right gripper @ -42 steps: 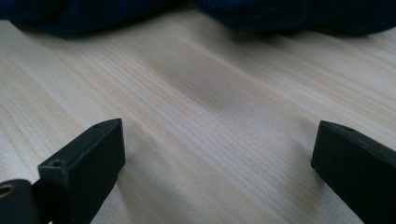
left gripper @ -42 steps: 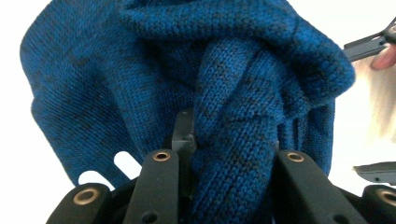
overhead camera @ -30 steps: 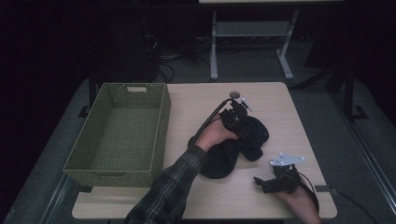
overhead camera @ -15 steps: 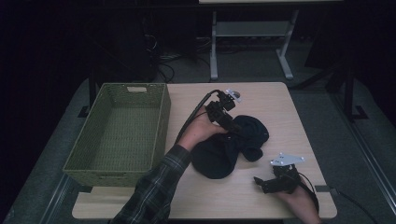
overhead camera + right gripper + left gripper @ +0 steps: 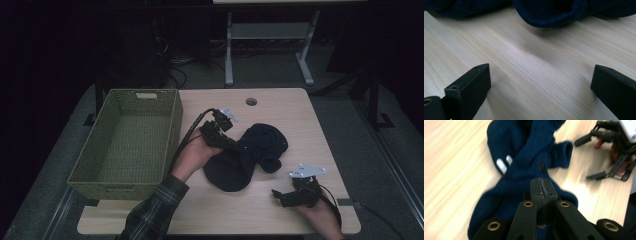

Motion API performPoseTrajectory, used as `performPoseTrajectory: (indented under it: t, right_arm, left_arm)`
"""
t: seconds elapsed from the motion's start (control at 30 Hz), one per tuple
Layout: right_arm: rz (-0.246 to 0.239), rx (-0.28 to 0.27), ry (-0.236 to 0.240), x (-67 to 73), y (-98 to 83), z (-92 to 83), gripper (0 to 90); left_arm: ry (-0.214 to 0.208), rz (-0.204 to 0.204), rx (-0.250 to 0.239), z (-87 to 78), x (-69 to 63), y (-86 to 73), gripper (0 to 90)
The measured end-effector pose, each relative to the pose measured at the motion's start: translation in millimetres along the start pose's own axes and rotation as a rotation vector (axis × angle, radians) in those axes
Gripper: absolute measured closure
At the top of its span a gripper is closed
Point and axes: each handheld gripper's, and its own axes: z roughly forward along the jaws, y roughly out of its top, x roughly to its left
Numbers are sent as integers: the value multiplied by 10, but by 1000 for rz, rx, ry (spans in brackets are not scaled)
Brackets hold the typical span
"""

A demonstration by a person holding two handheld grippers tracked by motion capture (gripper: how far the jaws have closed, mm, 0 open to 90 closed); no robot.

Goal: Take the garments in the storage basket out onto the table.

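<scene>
A dark blue knitted garment (image 5: 260, 145) lies crumpled on the middle of the wooden table (image 5: 300, 107). My left gripper (image 5: 239, 146) sits at its left edge, and its jaws have just been closing. In the left gripper view the left gripper (image 5: 541, 182) is shut on a fold of the garment (image 5: 524, 152), which runs away from the tips as a raised ridge with a white label (image 5: 504, 163) beside it. My right gripper (image 5: 277, 194) rests near the front right of the table, open. In the right gripper view the right gripper (image 5: 541, 82) has bare wood between its jaws and the garment (image 5: 554, 12) just beyond.
A green woven basket (image 5: 120, 185) with nothing in it stands at the table's left side, close to my left forearm. A round cable hole (image 5: 251, 101) is at the table's back middle. The other gripper (image 5: 585, 160) shows in the left gripper view at upper right.
My left gripper has moved leftward, toward the basket, from above the garment's middle to its left edge. The garment has stretched out to the left with it. The right gripper has stayed put.
</scene>
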Motion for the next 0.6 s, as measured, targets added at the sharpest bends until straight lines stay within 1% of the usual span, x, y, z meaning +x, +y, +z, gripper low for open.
performPoseTrajectory:
  t: [0.07, 0.13, 0.17, 0.23, 0.3, 0.33, 0.37, 0.47, 0.53, 0.57, 0.6]
  right_arm:
    - [0, 0, 0, 0, 0, 0, 26]
    - [-1, 0, 0, 0, 0, 0, 26]
    - [0, 0, 0, 0, 0, 0, 26]
    - [-1, 0, 0, -1, 0, -1, 26]
    - [0, 2, 0, 0, 1, -1, 26]
    - [0, 2, 0, 0, 0, -1, 26]
    - [0, 2, 0, 0, 0, -2, 26]
    - [0, 2, 0, 0, 0, -1, 26]
    - [-1, 2, 0, -1, 0, -1, 26]
    - [-1, 2, 0, -1, 0, -1, 26]
    - [-1, 1, 0, -1, 0, -1, 26]
  left_arm:
    - [2, -13, 4, 27, -15, -103, 900]
    - [16, -24, 10, 63, -23, -205, 900]
    - [14, -22, 17, 84, -19, -255, 900]
    - [13, -38, 21, 147, -29, -349, 900]
    - [12, -33, 40, 207, -25, -439, 900]
    - [13, -41, 40, 230, -29, -466, 900]
    - [19, -37, 46, 255, -28, -499, 900]
    - [37, -47, 47, 330, -35, -595, 900]
    - [33, -58, 46, 364, -37, -642, 900]
    - [35, -60, 53, 392, -42, -660, 900]
    - [38, -53, 66, 413, -45, -676, 900]
